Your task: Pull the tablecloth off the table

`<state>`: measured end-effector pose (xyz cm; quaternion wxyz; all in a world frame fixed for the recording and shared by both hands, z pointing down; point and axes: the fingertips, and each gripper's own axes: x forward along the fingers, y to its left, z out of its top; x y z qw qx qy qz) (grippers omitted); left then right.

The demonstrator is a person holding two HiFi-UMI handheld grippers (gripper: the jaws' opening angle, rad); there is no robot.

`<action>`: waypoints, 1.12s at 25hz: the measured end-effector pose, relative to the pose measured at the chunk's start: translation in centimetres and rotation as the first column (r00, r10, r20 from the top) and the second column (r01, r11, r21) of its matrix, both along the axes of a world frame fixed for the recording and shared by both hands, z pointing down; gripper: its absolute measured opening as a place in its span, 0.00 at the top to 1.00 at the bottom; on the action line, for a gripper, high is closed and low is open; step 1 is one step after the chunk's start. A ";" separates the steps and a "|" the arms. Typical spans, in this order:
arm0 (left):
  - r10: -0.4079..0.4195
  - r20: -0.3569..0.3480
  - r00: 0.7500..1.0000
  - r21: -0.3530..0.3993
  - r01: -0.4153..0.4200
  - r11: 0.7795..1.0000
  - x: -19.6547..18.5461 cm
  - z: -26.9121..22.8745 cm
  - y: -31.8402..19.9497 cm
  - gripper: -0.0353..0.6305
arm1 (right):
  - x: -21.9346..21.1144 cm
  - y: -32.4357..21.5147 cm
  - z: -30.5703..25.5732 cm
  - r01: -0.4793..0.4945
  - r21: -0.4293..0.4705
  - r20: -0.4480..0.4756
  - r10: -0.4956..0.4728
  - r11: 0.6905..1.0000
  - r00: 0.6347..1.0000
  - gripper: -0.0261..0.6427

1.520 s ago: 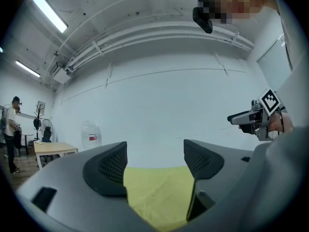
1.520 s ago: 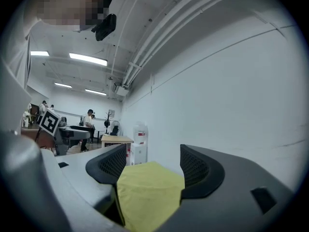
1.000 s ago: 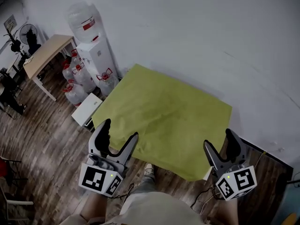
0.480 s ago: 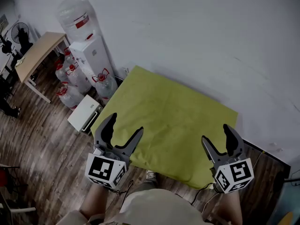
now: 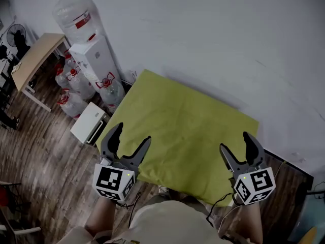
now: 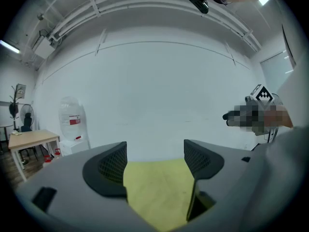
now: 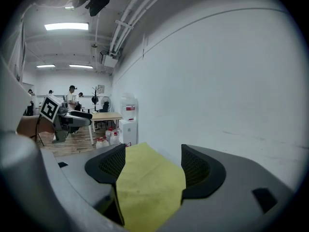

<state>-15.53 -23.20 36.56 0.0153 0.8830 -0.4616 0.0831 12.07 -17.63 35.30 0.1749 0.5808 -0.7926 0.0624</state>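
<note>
Closest to the person, the left gripper (image 5: 131, 136) hovers at the near left corner of the tablecloth (image 5: 183, 131). Its jaws are spread wide, and between them there is only air, with the cloth lying beyond. The right gripper (image 5: 235, 144) is level with it at the cloth's near right corner. Its jaws are also spread and have just eased a shade wider. Nothing is pinched there either, and neither set of pads looks to be touching fabric.

The yellow-green tablecloth lies flat and square across the whole top, with its near edge hanging over the side nearest the person. No corner is lifted and nothing is bunched. Its far edge runs close along the white wall (image 5: 228, 44).

To my eye the job has barely begun. Both tools are lined up on the near corners, but taking hold of the hem and doing all of the pulling remain to be done.

Past the cloth's left side, a white box (image 5: 87, 123) sits on the wooden floor (image 5: 40, 156). Farther off that way are spare water bottles (image 5: 71, 93), a water dispenser (image 5: 94, 60) and a wooden desk (image 5: 33, 60).
</note>
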 end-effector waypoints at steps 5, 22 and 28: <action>-0.010 0.017 1.000 -0.037 0.011 0.999 0.5 1.2 -1.2 0.40 | 2.1 -1.7 0.6 -0.023 -0.004 0.017 0.023 1.000 1.000 0.41; 0.017 0.164 0.986 -0.188 0.014 0.982 4.1 8.8 -3.7 0.40 | 7.9 -7.9 8.1 -0.025 -0.136 0.142 0.045 0.990 0.989 0.40; 0.022 0.146 0.989 -0.288 0.021 0.957 5.1 14.1 -4.7 0.40 | 8.8 -9.3 15.4 -0.033 -0.240 0.098 0.058 0.970 0.993 0.39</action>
